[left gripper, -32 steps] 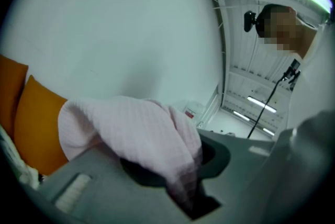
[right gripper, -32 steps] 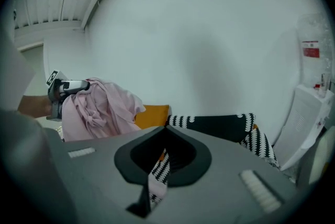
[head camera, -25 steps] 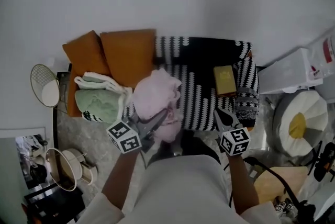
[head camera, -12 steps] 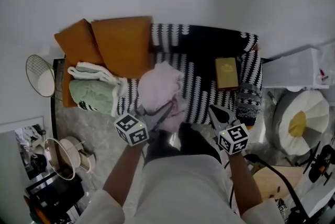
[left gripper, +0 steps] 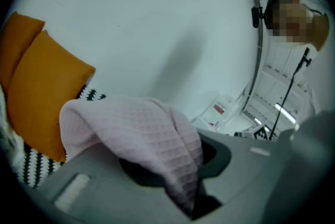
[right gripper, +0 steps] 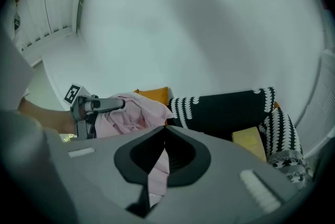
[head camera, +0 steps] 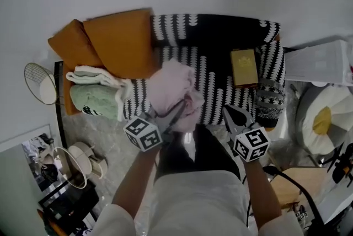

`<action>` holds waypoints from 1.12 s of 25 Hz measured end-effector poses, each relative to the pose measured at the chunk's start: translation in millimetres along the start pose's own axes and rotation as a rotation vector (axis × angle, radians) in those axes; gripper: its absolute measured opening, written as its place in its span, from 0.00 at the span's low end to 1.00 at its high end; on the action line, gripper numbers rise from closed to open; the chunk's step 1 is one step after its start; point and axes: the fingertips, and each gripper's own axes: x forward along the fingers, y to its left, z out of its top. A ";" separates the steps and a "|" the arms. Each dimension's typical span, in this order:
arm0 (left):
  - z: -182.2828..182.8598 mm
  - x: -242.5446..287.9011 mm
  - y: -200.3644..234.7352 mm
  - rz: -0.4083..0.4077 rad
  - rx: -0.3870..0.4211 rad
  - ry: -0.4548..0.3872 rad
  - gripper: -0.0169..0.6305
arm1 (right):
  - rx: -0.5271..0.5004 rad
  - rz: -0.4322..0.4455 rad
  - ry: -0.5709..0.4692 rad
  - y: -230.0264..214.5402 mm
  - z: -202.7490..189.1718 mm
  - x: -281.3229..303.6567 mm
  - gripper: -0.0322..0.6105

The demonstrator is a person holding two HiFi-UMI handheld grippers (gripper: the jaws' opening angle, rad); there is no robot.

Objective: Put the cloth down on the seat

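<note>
cloth (head camera: 174, 89) sunk closer to seat (head camera: 218, 98) | left gripper (head camera: 177, 108) lower | right gripper (head camera: 228, 110) lower

Orange cushions (head camera: 118, 42), yellow book (head camera: 244, 66)

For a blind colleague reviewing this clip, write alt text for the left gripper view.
A pale pink waffle-weave cloth is pinched in the left tongs and drapes over their grey arms. Two orange cushions and a black-and-white patterned sofa cover sit at left, with a plain white wall behind.

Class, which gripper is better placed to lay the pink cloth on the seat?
Left gripper: its jaws grip the pink cloth over the patterned seat; the right gripper sits off to the side.
</note>
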 end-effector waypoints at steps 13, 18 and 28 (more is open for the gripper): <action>-54.3 74.5 64.8 0.075 -0.084 0.092 0.20 | 0.113 0.009 -0.030 -52.4 -39.1 47.2 0.06; -80.2 101.0 99.8 0.114 -0.104 0.128 0.20 | 0.116 0.009 -0.020 -68.4 -58.1 63.9 0.06; -136.4 150.9 175.2 0.210 -0.153 0.140 0.21 | 0.083 0.039 0.074 -93.8 -115.0 89.3 0.06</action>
